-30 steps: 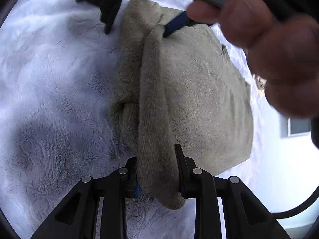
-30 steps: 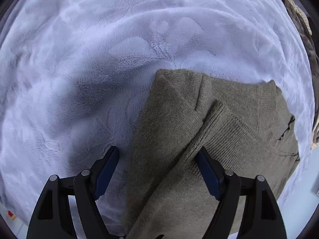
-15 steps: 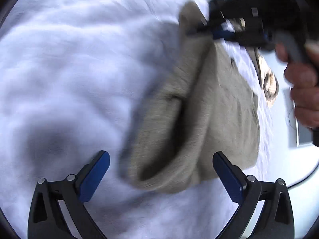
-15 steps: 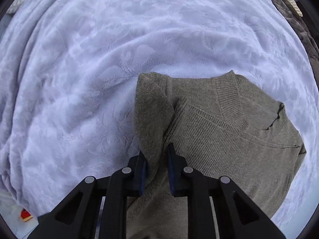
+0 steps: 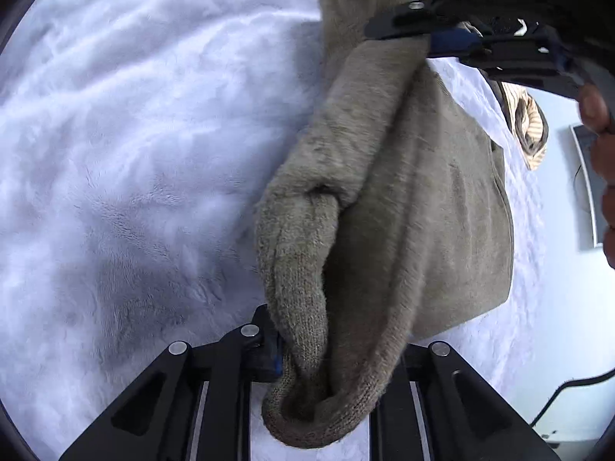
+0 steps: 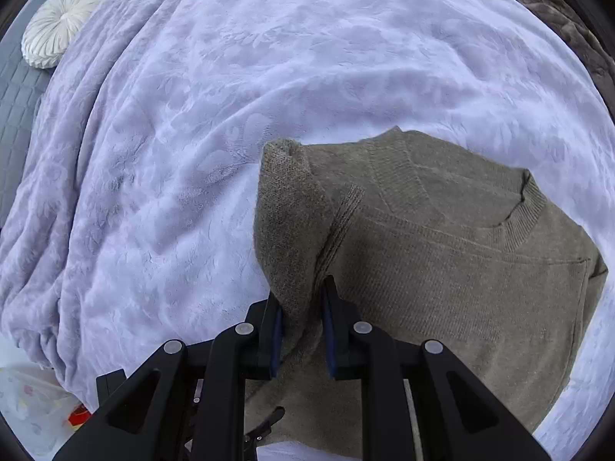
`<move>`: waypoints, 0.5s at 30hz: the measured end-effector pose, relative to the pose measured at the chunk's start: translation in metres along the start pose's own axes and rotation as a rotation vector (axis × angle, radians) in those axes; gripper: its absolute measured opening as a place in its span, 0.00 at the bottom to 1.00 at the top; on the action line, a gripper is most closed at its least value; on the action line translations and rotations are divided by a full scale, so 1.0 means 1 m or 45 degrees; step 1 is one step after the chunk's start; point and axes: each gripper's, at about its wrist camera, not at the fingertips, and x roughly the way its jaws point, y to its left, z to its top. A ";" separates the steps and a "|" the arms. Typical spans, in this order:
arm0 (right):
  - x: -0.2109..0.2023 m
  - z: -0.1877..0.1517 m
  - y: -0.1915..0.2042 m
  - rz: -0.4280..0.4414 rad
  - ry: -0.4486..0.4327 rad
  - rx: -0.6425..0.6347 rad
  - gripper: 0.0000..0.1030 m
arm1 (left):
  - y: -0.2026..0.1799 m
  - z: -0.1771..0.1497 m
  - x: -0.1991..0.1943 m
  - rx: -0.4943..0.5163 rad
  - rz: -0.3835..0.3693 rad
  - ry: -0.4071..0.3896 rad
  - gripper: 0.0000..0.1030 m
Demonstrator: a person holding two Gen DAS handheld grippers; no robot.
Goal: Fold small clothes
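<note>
Pale lavender plush blanket (image 6: 238,77) spread across the whole work surface, embossed pattern visible, rumpled at the left edge; grey quilted surface (image 6: 15,107) under it at far left.

Olive-grey knit sweater (image 6: 461,269) lying on blanket, right of centre in right wrist view; ribbed neckline toward far right; body mostly flat; left edge lifted into a raised fold with a sleeve doubled along it (image 5: 300,261).

Brown fuzzy fabric with a cream striped piece (image 6: 557,19) at upper right rim of blanket, apart from sweater.

Round pleated cream cushion (image 6: 61,23) on grey surface, upper left, well apart from sweater.

Left gripper (image 5: 338,349): fingers drawn in and clamped on bunched cuff end of sleeve; knit bulging out over and below the fingers, right finger largely hidden by fabric.

Right gripper (image 6: 301,330): blue-padded fingers pinched together on lifted fold at sweater's left edge; same gripper seen in left wrist view (image 5: 426,34) biting the far end of the fold, held by bare hand (image 5: 603,146) at frame edge.

Small red item (image 6: 78,415) at lower left rim, beside white patterned material; identity unclear.
</note>
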 end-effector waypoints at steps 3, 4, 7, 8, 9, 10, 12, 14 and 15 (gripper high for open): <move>-0.008 0.000 -0.008 0.039 -0.015 0.017 0.18 | -0.023 -0.004 -0.014 0.057 0.102 -0.022 0.18; -0.011 0.000 -0.010 0.053 -0.022 0.021 0.18 | -0.030 -0.005 -0.018 0.073 0.131 -0.023 0.18; -0.018 0.001 -0.009 0.073 -0.033 0.017 0.18 | -0.045 -0.004 -0.022 0.099 0.211 -0.008 0.18; -0.021 0.001 -0.009 0.080 -0.037 0.014 0.18 | -0.050 -0.004 -0.024 0.105 0.230 -0.005 0.18; -0.024 0.001 -0.009 0.089 -0.042 0.014 0.18 | -0.050 -0.005 -0.028 0.108 0.243 -0.002 0.18; -0.028 0.001 -0.010 0.098 -0.048 0.014 0.18 | -0.055 -0.005 -0.031 0.112 0.257 -0.001 0.18; -0.034 0.001 -0.013 0.115 -0.057 0.016 0.18 | -0.068 -0.004 -0.030 0.120 0.278 0.000 0.18; -0.042 0.000 -0.018 0.137 -0.063 0.015 0.18 | -0.081 -0.002 -0.029 0.134 0.312 0.007 0.18; -0.044 -0.001 -0.020 0.146 -0.065 0.012 0.18 | -0.088 -0.003 -0.027 0.141 0.330 0.010 0.18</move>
